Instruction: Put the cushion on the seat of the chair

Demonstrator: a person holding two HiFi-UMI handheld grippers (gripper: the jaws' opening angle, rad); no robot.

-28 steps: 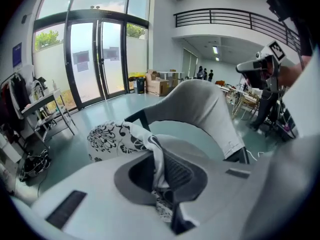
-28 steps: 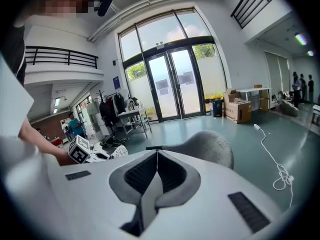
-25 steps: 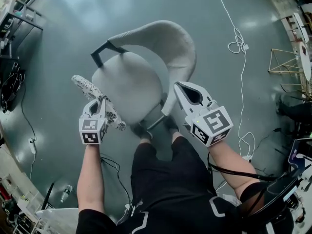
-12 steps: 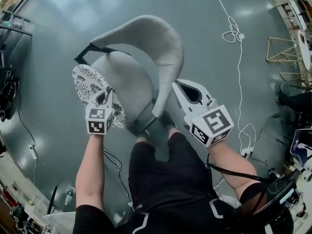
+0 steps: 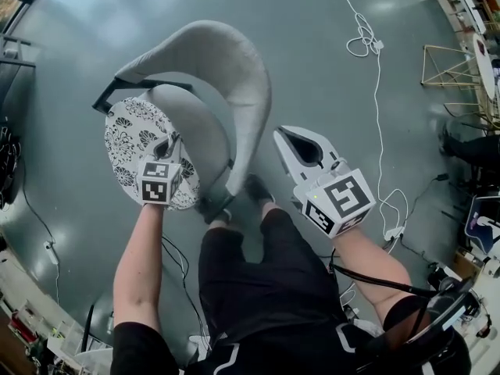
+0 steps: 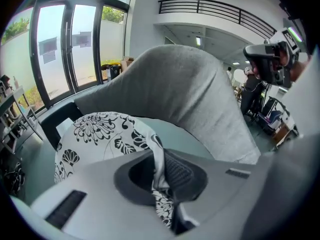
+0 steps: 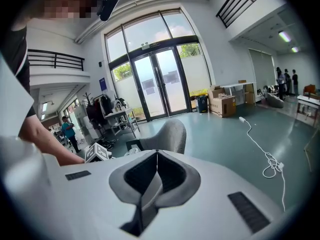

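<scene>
Head view shows the left gripper (image 5: pixel 166 148) with its jaws pinched tight on the near edge of the flowery cushion (image 5: pixel 129 135), which hangs over the left side of the chair seat (image 5: pixel 201 135). The bare seat lies to the right of it, by the curved chair back (image 5: pixel 226 61), so the cushion likely must go that way. The right gripper (image 5: pixel 301 148) is past the chair back, jaws together and empty.

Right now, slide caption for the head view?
Left gripper shut on the cushion, partly over the chair seat; right gripper shut, empty.
</scene>
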